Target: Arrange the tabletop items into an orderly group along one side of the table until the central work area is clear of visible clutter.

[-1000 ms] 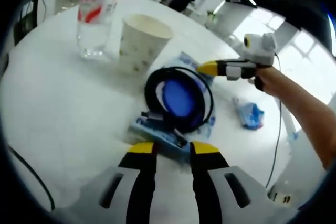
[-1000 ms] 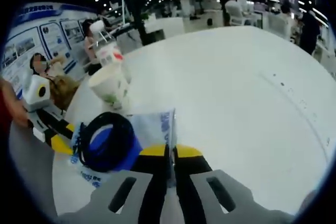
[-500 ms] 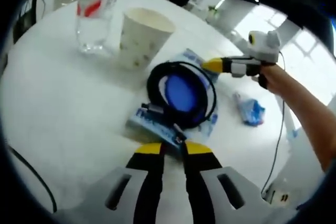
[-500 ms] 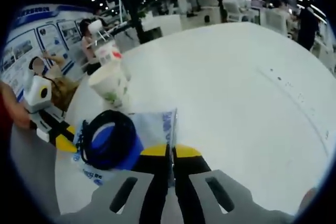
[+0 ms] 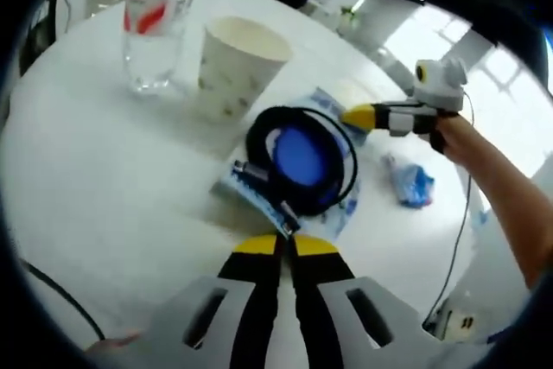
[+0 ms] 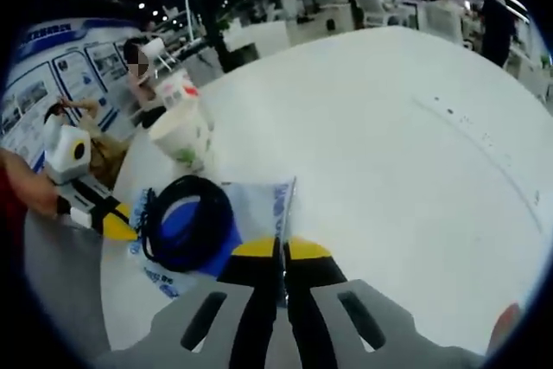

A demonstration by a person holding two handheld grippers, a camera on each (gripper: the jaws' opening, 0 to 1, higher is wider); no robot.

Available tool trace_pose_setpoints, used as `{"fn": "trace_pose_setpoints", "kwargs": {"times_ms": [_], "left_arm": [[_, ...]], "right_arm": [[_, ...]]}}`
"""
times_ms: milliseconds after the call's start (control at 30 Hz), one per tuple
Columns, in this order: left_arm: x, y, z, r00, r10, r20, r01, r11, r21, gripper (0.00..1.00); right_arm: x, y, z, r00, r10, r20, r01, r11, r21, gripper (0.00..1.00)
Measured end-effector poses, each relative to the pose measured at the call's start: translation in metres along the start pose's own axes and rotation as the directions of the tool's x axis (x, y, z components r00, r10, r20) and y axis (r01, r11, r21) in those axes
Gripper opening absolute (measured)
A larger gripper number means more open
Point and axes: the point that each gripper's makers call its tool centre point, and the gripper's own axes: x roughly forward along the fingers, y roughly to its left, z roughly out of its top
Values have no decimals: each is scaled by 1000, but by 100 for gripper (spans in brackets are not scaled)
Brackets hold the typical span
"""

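my left gripper [image 5: 285, 246] and right gripper [image 6: 281, 250] are each pinched onto opposite edges of the blue-printed packet [image 5: 333, 211], which lies on the white table [image 5: 95, 179]. a coiled black cable [image 5: 304, 159] rests on it, just beside a paper cup [image 5: 232, 66] and a clear glass [image 5: 154, 32].

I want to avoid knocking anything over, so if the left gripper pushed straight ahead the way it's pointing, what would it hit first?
Probably the coiled black cable on the blue-and-white packet, whose near edge the left gripper looks shut on. The paper cup stands farther back, left of that line.
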Motion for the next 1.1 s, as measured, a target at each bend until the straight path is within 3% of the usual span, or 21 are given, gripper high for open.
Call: {"fn": "trace_pose_setpoints", "kwargs": {"times_ms": [367,800,1100], "left_arm": [[2,4,7,1000,4,-15,-3,999,46,0],[5,-1,17,999,-12,-34,15,995,102,0],[8,-8,34,999,-26,-36,31,989,147,0]], "right_arm": [[-18,3,-12,1000,-19,15,17,996,93,2],[-43,10,-21,998,-57,39,51,991,127,2],[-62,11,-32,994,-84,73,70,981,180,2]]}}
